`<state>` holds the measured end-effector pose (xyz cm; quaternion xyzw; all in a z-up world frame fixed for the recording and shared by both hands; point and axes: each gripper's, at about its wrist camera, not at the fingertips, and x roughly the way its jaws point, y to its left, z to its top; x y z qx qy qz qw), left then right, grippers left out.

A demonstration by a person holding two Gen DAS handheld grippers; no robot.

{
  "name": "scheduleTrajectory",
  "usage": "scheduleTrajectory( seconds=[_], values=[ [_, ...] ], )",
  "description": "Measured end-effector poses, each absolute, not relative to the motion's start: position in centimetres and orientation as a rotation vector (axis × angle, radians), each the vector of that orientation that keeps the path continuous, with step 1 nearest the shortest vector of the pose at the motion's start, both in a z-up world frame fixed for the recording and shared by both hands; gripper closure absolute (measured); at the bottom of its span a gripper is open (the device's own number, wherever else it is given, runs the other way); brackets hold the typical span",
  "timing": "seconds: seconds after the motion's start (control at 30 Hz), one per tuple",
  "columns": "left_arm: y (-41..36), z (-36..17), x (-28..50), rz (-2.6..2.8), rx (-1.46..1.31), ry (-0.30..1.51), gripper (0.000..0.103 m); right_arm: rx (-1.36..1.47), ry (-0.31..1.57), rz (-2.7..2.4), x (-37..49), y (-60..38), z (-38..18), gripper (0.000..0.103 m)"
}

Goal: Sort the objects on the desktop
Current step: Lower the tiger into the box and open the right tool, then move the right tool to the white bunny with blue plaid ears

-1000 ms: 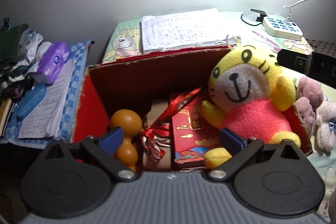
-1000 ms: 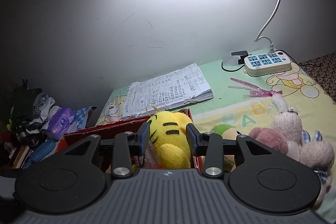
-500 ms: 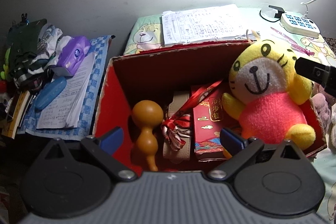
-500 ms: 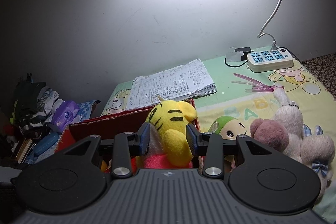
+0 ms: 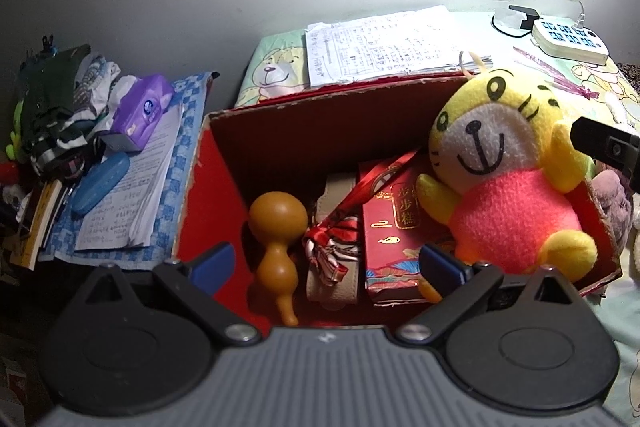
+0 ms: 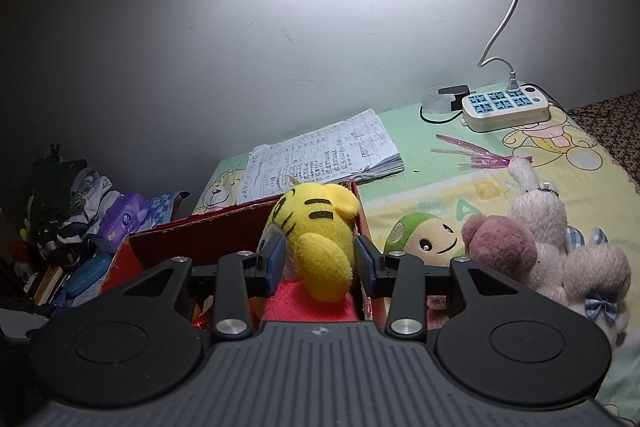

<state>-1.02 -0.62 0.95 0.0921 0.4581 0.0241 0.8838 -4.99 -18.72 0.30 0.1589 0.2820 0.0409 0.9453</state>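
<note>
A red cardboard box (image 5: pixel 304 131) stands open in front of me, with its back rim (image 6: pixel 192 235) low in the right wrist view. Inside lie an orange gourd (image 5: pixel 276 227), a red ribbon bundle (image 5: pixel 332 247) and a red gift carton (image 5: pixel 396 227). A yellow tiger plush (image 5: pixel 508 187) in a pink shirt sits upright against the box's right wall. My right gripper (image 6: pixel 320 263) is shut on the tiger plush (image 6: pixel 316 219), with both pads against its yellow arm. One right finger (image 5: pixel 600 143) shows beside the plush. My left gripper (image 5: pixel 326 263) hangs open over the box's near edge, holding nothing.
A stack of written papers (image 5: pixel 392 43) lies behind the box. A power strip (image 6: pixel 504 107) sits at the back right. A green-headed doll (image 6: pixel 424 239) and pale plush animals (image 6: pixel 540 247) lie right of the box. To the left are a purple tissue pack (image 5: pixel 140 107), a blue case (image 5: pixel 100 183) and a pile of clothes (image 5: pixel 60 99).
My left gripper has drawn back and up, so more of the box's inside shows. In the right wrist view the tiger plush sits higher between the fingers, and its pink body shows.
</note>
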Motion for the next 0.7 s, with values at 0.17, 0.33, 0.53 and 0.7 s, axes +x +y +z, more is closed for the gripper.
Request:
scheduleTrajectory(
  seconds=[0.17,0.33,0.53,0.7],
  values=[
    [-1.8,1.1,-1.2,0.068,0.181,0.956,0.004,0.331,0.592,0.123,-4.8,-19.8,0.2,0.062],
    [-3.4,1.2,-1.6,0.094,0.182,0.956,0.004,0.351,0.619,0.192,-4.6,-21.1,0.0,0.062],
    [-6.3,2.2,-2.7,0.057,0.158,0.902,0.006,0.398,0.644,0.277,-4.9,-24.1,-0.4,0.062],
    [-9.8,2.8,-3.2,0.025,0.181,0.861,0.006,0.445,0.659,0.307,-5.2,-27.3,-0.9,0.062]
  ],
)
